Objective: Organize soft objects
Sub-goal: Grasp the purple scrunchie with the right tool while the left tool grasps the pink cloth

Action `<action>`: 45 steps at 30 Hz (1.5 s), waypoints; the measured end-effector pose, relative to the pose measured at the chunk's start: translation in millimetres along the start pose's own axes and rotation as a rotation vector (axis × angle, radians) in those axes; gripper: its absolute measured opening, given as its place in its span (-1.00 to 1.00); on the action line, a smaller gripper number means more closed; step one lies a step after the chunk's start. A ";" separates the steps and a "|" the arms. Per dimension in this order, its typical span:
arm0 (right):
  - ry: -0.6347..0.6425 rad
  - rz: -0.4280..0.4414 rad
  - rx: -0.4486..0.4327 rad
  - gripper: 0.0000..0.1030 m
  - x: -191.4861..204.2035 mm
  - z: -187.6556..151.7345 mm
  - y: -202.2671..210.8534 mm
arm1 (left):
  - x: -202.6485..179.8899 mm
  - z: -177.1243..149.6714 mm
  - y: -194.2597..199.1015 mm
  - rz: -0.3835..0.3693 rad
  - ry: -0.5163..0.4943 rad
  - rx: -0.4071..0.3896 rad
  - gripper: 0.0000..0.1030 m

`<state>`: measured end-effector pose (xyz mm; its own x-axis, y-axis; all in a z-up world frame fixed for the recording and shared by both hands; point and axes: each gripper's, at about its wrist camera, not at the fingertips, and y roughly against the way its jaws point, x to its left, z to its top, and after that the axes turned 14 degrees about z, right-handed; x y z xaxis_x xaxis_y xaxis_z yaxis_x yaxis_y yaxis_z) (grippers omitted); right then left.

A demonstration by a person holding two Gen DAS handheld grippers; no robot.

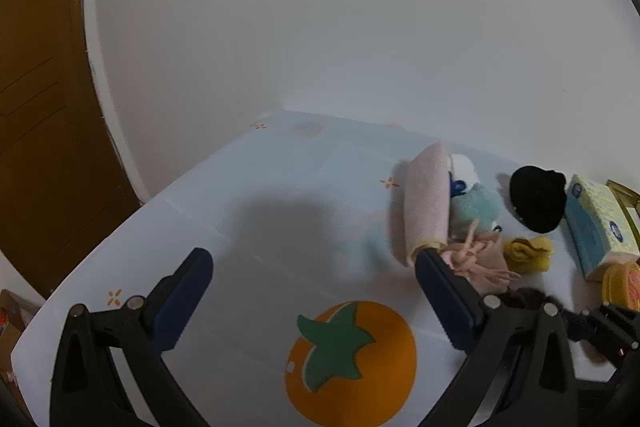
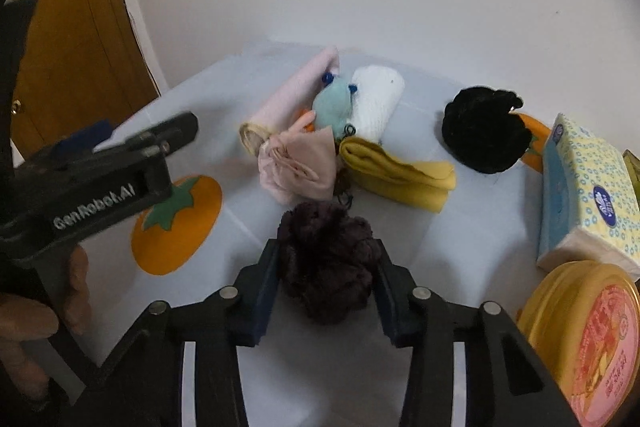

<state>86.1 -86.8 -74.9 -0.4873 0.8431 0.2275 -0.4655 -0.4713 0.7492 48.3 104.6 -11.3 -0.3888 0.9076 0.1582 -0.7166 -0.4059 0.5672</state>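
Note:
My right gripper (image 2: 326,255) is shut on a dark purple fluffy scrunchie (image 2: 328,227) that rests on the white tablecloth (image 2: 460,227); both pads press into its sides. Just beyond it lie a pink drawstring pouch (image 2: 300,167), a folded yellow cloth (image 2: 400,175), a rolled pink cloth (image 2: 288,95), a teal plush toy (image 2: 334,105) and a rolled white cloth (image 2: 378,99). A black fluffy scrunchie (image 2: 484,131) sits further right. My left gripper (image 1: 312,257) stands open over bare tablecloth, left of the pink roll (image 1: 426,199), with nothing between its fingers.
A tissue pack (image 2: 588,195) and a round yellow tin with a pink lid (image 2: 588,339) stand at the right. The cloth carries an orange persimmon print (image 1: 352,359). A white wall backs the table, and a brown door (image 1: 36,107) is at the left. A hand (image 2: 24,327) holds the left gripper.

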 end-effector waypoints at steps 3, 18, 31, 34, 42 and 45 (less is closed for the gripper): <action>0.003 0.001 -0.100 -0.14 0.7 -5.8 24.9 | -2.9 -0.4 2.6 -0.050 -0.010 0.000 0.99; 0.040 -0.106 -0.378 -0.13 3.2 -45.3 105.0 | -41.4 32.5 -5.6 -0.172 -0.042 -0.057 0.90; 0.013 -0.069 -0.353 -0.13 -3.9 -40.3 97.1 | -58.1 48.2 -89.0 -0.345 0.061 0.247 -0.68; 0.010 -0.070 -0.358 -0.13 -7.8 -39.1 94.1 | -42.1 47.1 -90.5 -0.385 0.125 0.252 -0.79; 0.027 -0.118 -0.420 -0.13 -6.4 -42.4 104.2 | -32.6 50.2 -29.5 -0.413 0.132 -0.018 -0.79; 0.027 -0.133 -0.436 -0.13 -6.9 -42.8 106.3 | -26.0 49.2 -19.6 -0.468 0.169 -0.061 -0.79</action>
<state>8.4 -153.8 -23.4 -0.4191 0.8991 0.1264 -0.7899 -0.4297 0.4375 100.9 94.1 13.2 -0.1021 0.9658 -0.2382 -0.8674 0.0308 0.4967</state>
